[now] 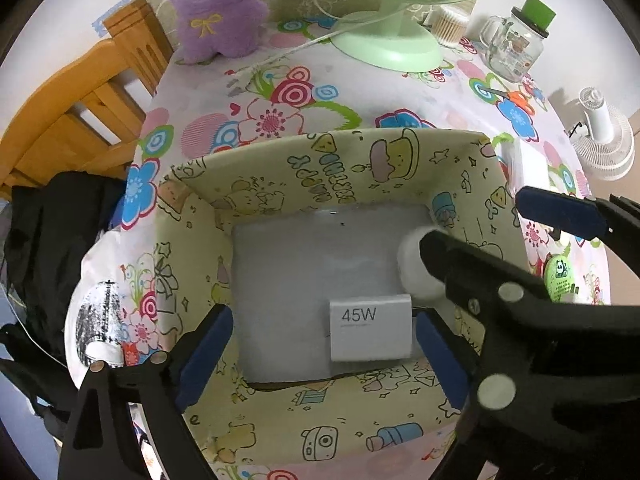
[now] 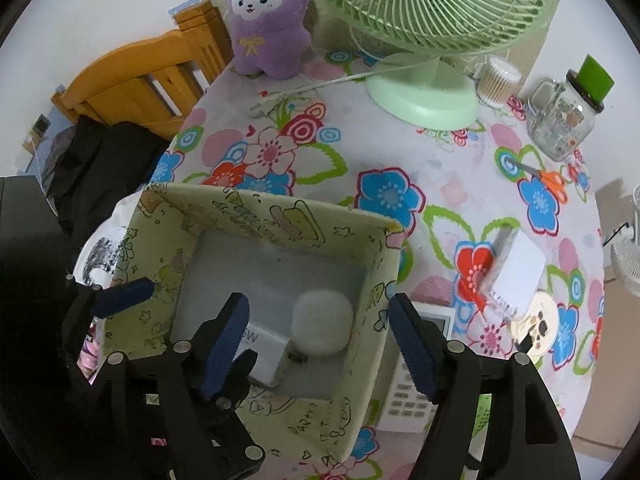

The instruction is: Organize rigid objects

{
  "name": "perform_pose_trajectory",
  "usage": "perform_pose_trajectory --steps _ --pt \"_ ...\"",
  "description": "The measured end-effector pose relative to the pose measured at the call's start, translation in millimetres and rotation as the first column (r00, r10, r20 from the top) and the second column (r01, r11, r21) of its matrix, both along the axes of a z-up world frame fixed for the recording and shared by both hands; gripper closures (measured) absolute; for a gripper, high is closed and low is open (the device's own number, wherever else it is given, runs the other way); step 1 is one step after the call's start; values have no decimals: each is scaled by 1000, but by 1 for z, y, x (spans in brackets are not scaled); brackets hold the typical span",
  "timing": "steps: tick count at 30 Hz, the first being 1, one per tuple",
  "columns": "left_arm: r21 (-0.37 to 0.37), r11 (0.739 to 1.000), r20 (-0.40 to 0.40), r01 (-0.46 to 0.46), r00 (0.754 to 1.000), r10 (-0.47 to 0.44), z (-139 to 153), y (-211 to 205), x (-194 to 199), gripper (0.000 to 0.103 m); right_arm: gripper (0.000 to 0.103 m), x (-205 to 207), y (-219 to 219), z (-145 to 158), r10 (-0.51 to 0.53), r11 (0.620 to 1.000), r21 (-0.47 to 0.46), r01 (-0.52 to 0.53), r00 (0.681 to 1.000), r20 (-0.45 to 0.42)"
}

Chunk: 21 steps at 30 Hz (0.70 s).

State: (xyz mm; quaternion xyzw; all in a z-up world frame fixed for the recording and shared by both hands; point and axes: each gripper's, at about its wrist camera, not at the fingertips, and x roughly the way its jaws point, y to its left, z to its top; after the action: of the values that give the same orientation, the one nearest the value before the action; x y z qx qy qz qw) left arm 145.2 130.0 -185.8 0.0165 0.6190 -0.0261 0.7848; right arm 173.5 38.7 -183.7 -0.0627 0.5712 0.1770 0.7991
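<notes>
Now, the desk under its flowered cloth spreads well beyond both tongs, with the green fan and a purple plush toy far ahead of them. Right beneath the tongs sits the yellow patterned box, open-topped, its pale floor showing.

The left tongs point steeply down into the box with their blue pads spread wide, and the white 45W charger lies flat on the floor between them, touched by neither pad. The right tongs hang over the box's right wall, one pad inside and one outside it, also spread apart and holding nothing; a rounded white case rests on the box floor just ahead of the inner pad, next to the charger.

So both pieces look dropped in, and I'd judge the step in hand to be the release and pull-out. To do it well, each pair of tongs should lift straight up before swinging aside, so no pad catches the soft box wall or nudges the charger.

Just right of the right tongs, outside the box, lie a white remote and a flat white box; a small green gadget lies beyond the right tongs, seen from the left camera. These seem the likely next pickups.
</notes>
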Motion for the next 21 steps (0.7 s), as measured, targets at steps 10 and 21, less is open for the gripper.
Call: perform_pose_trajectory --steps 10,21 --pt "13 999 24 38 999 -39 12 -12 -9 8 26 -14 -11 4 -26 1000 14 27 1000 -17" --pt "54 997 89 50 995 -55 32 -29 -25 8 26 -33 -33 20 -75 997 18 75 997 5"
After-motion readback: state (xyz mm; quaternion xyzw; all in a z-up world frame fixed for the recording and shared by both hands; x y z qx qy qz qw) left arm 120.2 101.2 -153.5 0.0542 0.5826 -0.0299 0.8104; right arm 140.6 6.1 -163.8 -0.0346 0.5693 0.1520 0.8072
